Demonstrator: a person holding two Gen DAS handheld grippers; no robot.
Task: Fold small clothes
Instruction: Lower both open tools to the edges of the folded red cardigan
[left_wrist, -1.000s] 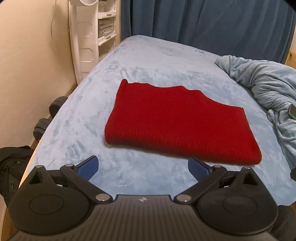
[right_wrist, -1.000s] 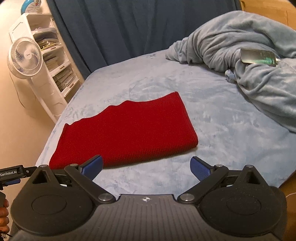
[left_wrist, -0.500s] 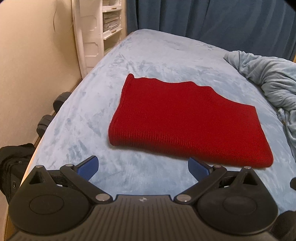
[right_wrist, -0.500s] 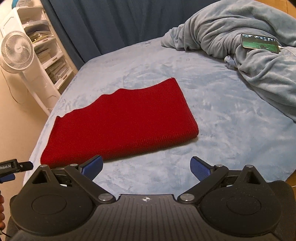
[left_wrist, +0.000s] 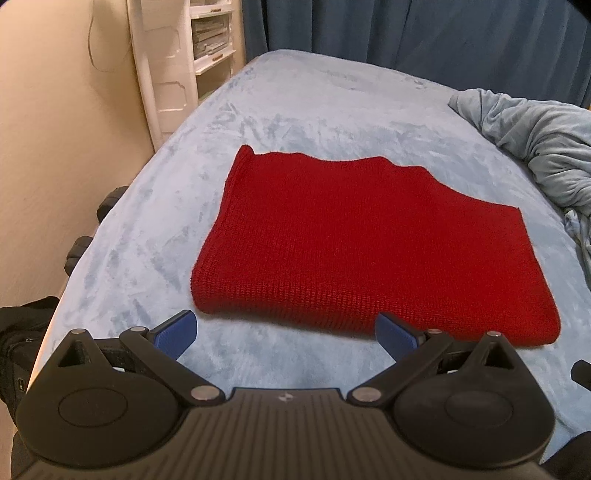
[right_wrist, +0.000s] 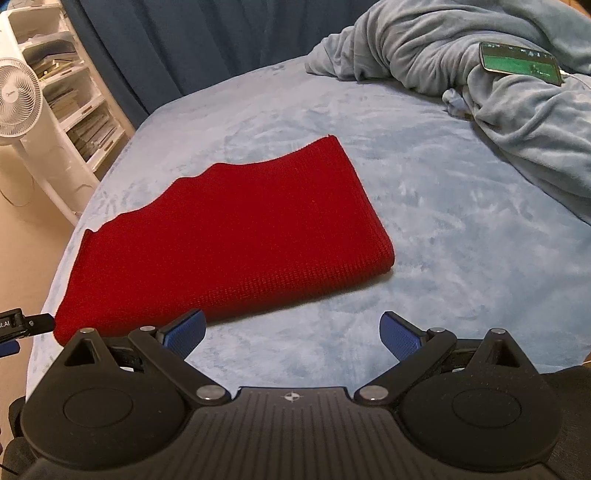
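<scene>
The red knit (left_wrist: 369, 236) lies flat on the bed (right_wrist: 461, 229), apparently folded once (more folds likely remain); left gripper (left_wrist: 286, 334) and right gripper (right_wrist: 291, 332) jaws wide apart, empty.

Both wrist views low, near, sharing red knit (left_wrist: 369, 236) (right_wrist: 229, 236)

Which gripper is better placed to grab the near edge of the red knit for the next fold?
Left, probably. The left gripper is open with the red knit's near edge straight ahead. The right gripper, also open, faces mostly bare bed cover.
</scene>
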